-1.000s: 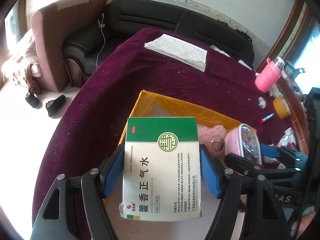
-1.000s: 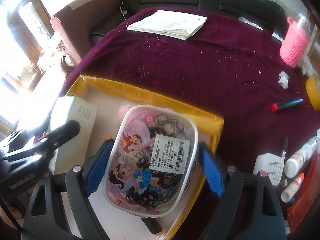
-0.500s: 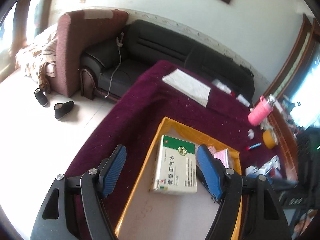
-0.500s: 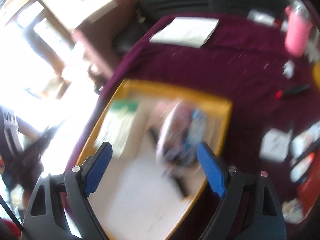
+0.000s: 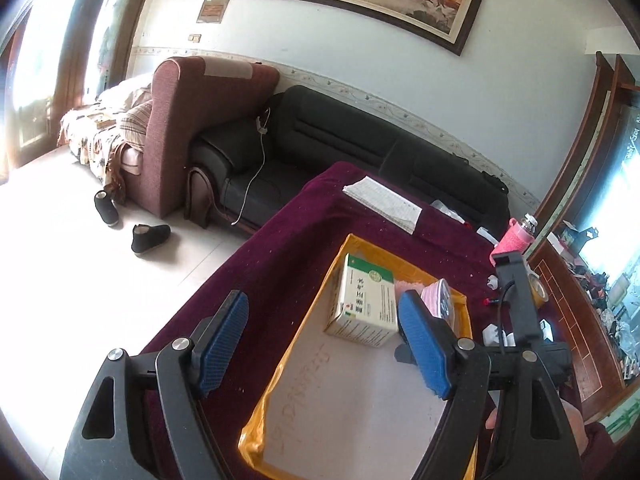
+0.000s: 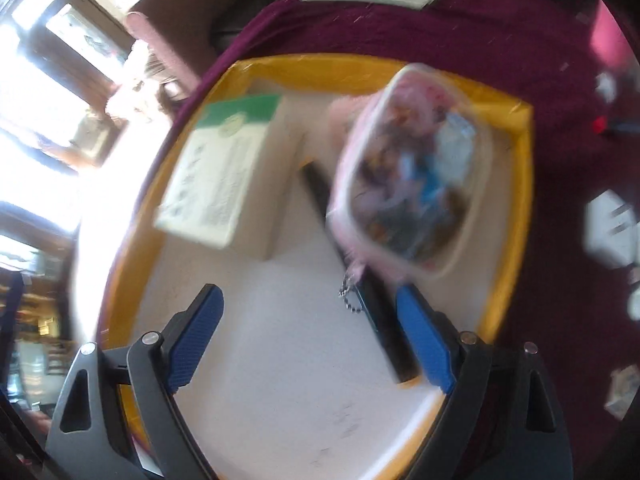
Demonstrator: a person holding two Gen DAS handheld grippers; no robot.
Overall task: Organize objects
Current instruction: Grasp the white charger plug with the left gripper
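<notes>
A yellow-walled tray (image 5: 292, 356) (image 6: 516, 216) with a white floor sits on the purple-covered table. A green-and-white medicine box (image 5: 366, 304) (image 6: 224, 172) lies at its far left. A clear pink cartoon container (image 6: 412, 180) (image 5: 440, 300) of hair ties lies beside it on the right, with a black stick-like object (image 6: 372, 296) and a ball chain under its near edge. My left gripper (image 5: 324, 344) is open and empty, raised well back from the box. My right gripper (image 6: 310, 336) is open and empty above the tray floor. The right wrist view is blurred.
A paper stack (image 5: 384, 200), a pink-sleeved bottle (image 5: 516, 236), a red-capped marker (image 6: 608, 124) and small white items (image 6: 612, 232) lie on the purple cloth (image 5: 280, 256). A black sofa (image 5: 320, 140) and a red armchair (image 5: 192, 120) stand beyond; shoes (image 5: 150, 236) lie on the floor.
My left gripper let go of the medicine box and my right let go of the pink container; both now lie in the tray. Both grippers have pulled back and up, open.
</notes>
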